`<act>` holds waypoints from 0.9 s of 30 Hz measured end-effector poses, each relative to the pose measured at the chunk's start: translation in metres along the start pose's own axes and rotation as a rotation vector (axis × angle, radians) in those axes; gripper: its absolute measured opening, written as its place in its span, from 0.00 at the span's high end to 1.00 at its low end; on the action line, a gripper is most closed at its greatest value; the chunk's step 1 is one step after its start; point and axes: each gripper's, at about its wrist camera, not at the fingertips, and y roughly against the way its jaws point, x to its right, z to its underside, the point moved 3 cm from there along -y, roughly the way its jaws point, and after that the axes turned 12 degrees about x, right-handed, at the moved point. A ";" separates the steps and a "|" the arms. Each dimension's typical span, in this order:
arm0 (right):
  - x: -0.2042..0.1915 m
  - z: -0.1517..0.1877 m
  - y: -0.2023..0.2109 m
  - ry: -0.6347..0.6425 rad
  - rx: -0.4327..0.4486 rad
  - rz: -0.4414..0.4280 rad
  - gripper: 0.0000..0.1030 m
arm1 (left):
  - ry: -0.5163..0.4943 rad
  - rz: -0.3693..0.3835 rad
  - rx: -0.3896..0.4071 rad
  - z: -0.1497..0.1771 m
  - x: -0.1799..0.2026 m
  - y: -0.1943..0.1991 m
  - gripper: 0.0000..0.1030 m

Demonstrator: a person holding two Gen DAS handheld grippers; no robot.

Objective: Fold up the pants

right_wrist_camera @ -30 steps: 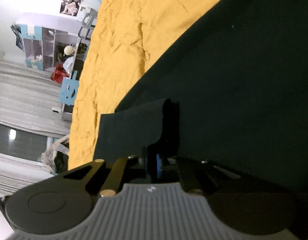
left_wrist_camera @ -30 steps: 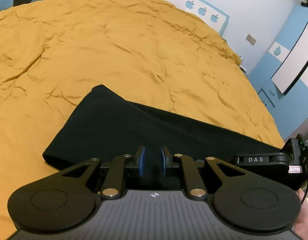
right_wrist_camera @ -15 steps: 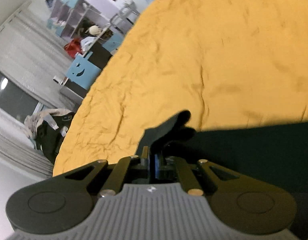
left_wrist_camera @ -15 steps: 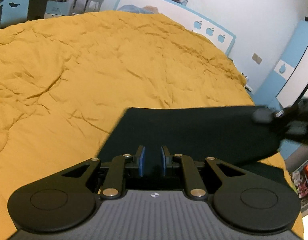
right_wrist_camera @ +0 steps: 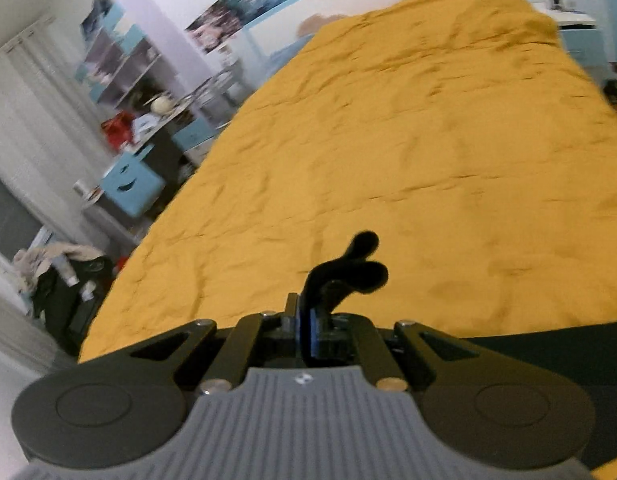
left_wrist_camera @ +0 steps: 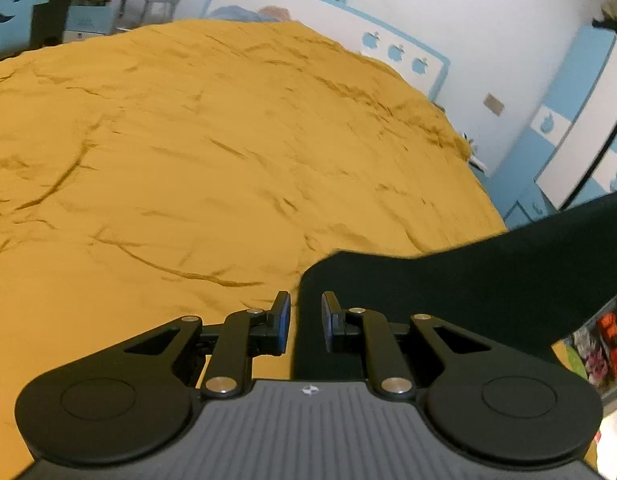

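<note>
Black pants (left_wrist_camera: 468, 288) hang lifted over a bed with a mustard-yellow cover (left_wrist_camera: 188, 160), rising toward the right edge of the left wrist view. My left gripper (left_wrist_camera: 304, 312) stands open by a narrow gap. The pants' left edge runs behind that gap, and the blue pads do not press on it. In the right wrist view my right gripper (right_wrist_camera: 306, 320) is shut on the pants. A bunched tuft of the black cloth (right_wrist_camera: 348, 272) sticks out past its fingertips, and more of it trails at lower right (right_wrist_camera: 548, 344). The yellow cover (right_wrist_camera: 448, 140) lies far below.
A white headboard with blue apples (left_wrist_camera: 388, 40) closes the far end of the bed. A blue and white wardrobe (left_wrist_camera: 568, 120) stands on the right. On the left are a blue chair with a smiling face (right_wrist_camera: 128, 188), a cluttered desk and a heap of clothes (right_wrist_camera: 60, 272).
My right gripper has risen sharply and rolled, lifting the pants off the bed. In the left wrist view the pants have shifted right and upward. My left gripper rose a little, its gap unchanged.
</note>
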 end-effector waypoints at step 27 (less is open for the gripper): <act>0.291 0.132 -0.028 -0.148 -0.090 0.288 1.00 | -0.159 -0.041 -0.178 0.045 0.040 -0.088 0.83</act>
